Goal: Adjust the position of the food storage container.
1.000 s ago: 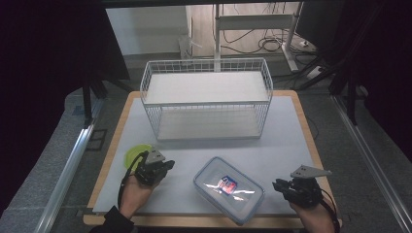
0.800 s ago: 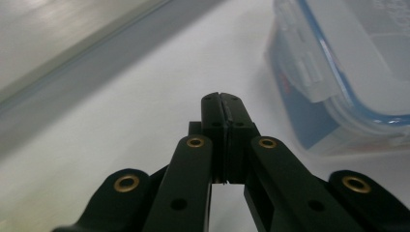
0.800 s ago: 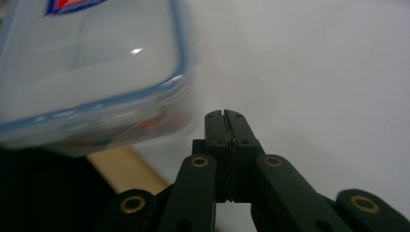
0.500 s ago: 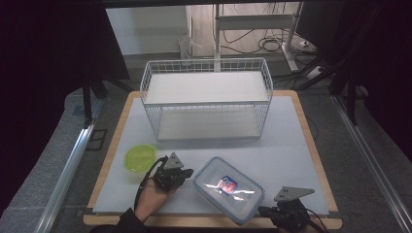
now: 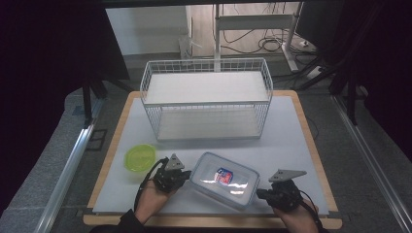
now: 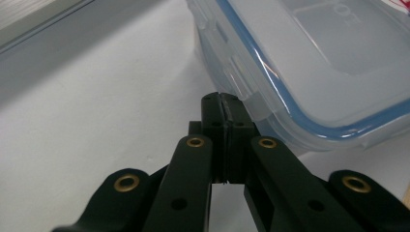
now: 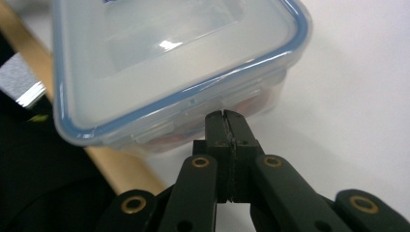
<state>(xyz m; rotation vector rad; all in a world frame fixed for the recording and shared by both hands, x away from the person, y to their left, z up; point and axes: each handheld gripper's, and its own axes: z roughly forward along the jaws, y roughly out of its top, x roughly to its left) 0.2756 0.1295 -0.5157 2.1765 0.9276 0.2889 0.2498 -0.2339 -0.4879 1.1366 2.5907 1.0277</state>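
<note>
Box flanked by two closed grippers

Box (image 5: 223, 180) lies at the near middle of the tabletop (image 5: 291, 141), lid on. Jaws of both grippers are together and hold nothing. Since a second ago, the left gripper (image 6: 223, 104) has come from the green bowl (image 5: 141, 158) to the latch on one end, and the right gripper (image 7: 225, 121) has swung in to the opposite end. I judge they will pry the latches. The red-blue label on the lid is too small to read.

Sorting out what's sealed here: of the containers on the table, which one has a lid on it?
The clear plastic box with the blue-rimmed snap lid, lying between the two grippers. The green bowl to its left is open-topped, and so is the white wire basket behind.
</note>
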